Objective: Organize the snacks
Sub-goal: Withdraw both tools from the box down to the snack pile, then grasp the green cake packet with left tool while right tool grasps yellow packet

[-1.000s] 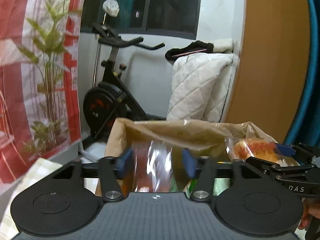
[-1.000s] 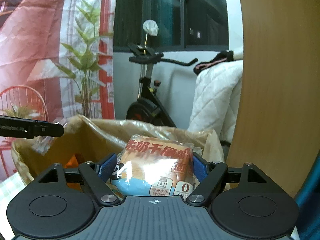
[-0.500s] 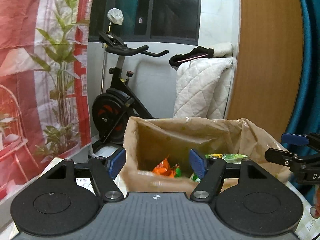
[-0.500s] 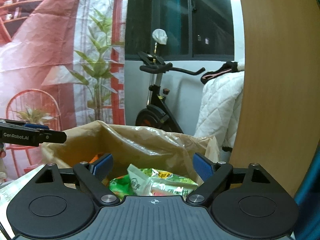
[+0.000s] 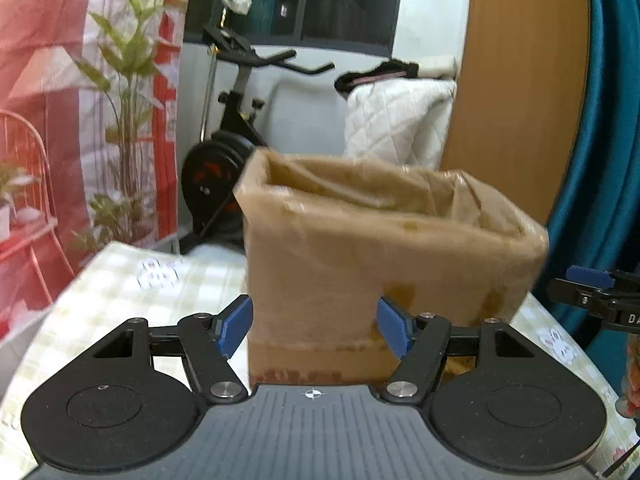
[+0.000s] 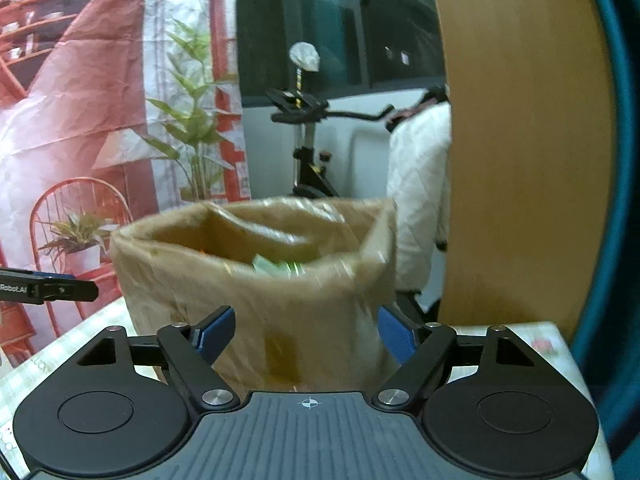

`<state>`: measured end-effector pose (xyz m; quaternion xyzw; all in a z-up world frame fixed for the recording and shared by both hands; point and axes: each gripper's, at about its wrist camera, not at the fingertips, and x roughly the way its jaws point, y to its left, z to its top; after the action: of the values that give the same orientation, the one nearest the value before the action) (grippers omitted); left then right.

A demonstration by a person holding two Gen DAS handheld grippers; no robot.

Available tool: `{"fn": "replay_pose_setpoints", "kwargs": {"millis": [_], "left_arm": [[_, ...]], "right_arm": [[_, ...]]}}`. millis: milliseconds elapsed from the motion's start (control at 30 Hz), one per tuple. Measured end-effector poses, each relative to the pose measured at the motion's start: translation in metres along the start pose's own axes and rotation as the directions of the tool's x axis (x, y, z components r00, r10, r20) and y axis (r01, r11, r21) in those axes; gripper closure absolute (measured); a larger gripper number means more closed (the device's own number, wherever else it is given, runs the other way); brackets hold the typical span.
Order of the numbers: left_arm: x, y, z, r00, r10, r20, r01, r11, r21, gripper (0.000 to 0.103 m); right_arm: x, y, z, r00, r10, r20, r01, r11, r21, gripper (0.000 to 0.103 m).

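One brown bag [image 5: 384, 264] stands at twelve o'clock on one checked tablecloth [image 5: 132, 292]. Green snack packets [image 6: 280, 268] show inside the bag; their number cannot be told through the blur. Two grippers are in view: the left gripper [image 5: 316, 326] and the right gripper [image 6: 306, 334], each with two blue pads [image 5: 234, 322]. One exercise bike [image 5: 232, 128] stands at eleven o'clock, and one white quilt [image 5: 396, 120] at one o'clock.

Brown bag [image 5: 384, 264] upright on checked tablecloth [image 5: 132, 292]; left gripper [image 5: 314, 326] fingers [image 5: 236, 322] apart, empty
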<state>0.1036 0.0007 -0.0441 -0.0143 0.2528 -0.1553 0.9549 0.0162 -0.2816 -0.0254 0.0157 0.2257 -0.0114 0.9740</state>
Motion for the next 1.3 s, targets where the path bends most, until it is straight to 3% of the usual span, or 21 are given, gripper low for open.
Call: {"fn": "replay_pose_setpoints", "kwargs": {"millis": [200, 267, 433, 667, 933, 1167, 1300], "left_arm": [[0.021, -0.008, -0.024, 0.996, -0.041, -0.079, 0.043, 0.999, 0.021, 0.039], [0.031, -0.010, -0.031, 0.993, -0.053, -0.105, 0.055, 0.998, 0.018, 0.043], [0.055, -0.011, -0.045, 0.982, -0.080, -0.173, 0.083, 0.997, 0.008, 0.043], [0.085, -0.014, -0.059, 0.952, -0.159, -0.260, 0.154, 0.987, -0.041, 0.044], [0.109, -0.023, -0.067, 0.933, -0.189, -0.307, 0.180, 0.982, -0.057, 0.043], [0.128, -0.031, -0.068, 0.917, -0.195, -0.347, 0.180, 0.981, -0.074, 0.034], [0.140, -0.038, -0.072, 0.914, -0.185, -0.360, 0.172, 0.983, -0.069, 0.031]], "right_arm": [[0.018, -0.013, -0.043, 0.991, 0.012, -0.135, -0.009, 1.000, 0.025, 0.038], [0.032, -0.016, -0.059, 0.980, 0.017, -0.200, -0.013, 1.000, 0.021, 0.043], [0.067, -0.018, -0.077, 0.951, 0.051, -0.305, -0.046, 0.999, 0.024, 0.046], [0.106, 0.006, -0.092, 0.893, 0.037, -0.449, -0.121, 0.980, -0.160, 0.046], [0.128, 0.013, -0.098, 0.869, 0.041, -0.494, -0.140, 0.976, -0.165, 0.048], [0.124, 0.020, -0.099, 0.867, 0.023, -0.497, -0.135, 0.973, -0.189, 0.071], [0.115, 0.015, -0.098, 0.872, 0.029, -0.489, -0.133, 0.975, -0.180, 0.072]]}}
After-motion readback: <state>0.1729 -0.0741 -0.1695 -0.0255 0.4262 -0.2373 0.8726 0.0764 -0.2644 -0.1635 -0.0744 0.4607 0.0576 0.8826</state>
